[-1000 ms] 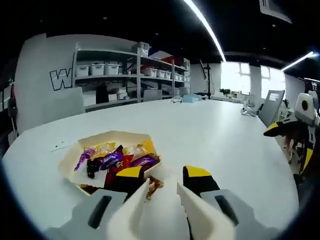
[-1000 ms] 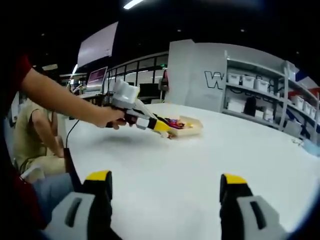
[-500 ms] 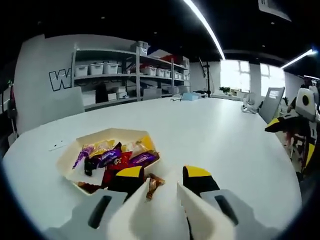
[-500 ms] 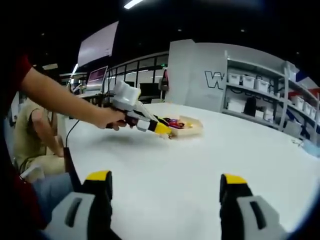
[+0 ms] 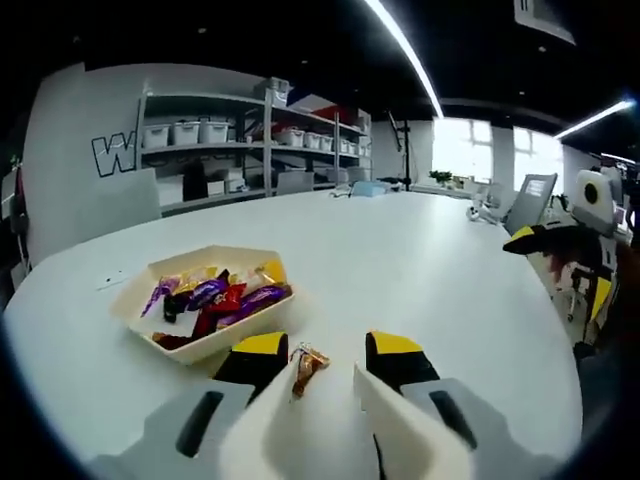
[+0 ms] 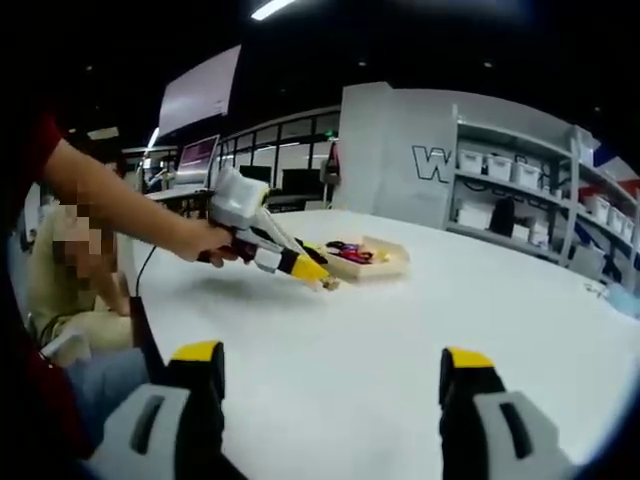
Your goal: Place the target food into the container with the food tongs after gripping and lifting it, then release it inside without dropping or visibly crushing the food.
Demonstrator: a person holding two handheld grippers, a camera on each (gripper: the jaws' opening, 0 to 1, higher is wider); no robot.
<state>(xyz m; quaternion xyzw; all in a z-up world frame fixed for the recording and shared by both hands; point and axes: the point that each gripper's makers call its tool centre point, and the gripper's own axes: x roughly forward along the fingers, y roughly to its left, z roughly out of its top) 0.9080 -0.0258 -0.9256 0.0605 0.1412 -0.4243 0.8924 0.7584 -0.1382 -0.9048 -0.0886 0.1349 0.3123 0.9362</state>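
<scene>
Left gripper view: the left gripper (image 5: 325,362) pinches a brown-gold wrapped candy (image 5: 304,365) between white tongs (image 5: 300,420), just beside a tray (image 5: 135,300) of bright wrapped sweets on the table (image 5: 420,270).

Right gripper view: the right gripper (image 6: 335,365) hangs wide open; the candy (image 6: 328,284) sits outside the tray (image 6: 385,262).

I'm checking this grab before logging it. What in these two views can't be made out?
- Left gripper view: the grip on the candy by the left gripper; the jaw tips hide its sides, so crushing can't be judged.
- Left gripper view: sweets deep in the tray; the top wrappers cover them.
- Right gripper view: the candy; too small to tell its wrapper.
- Right gripper view: the right gripper; its base is cut by the bottom edge.
</scene>
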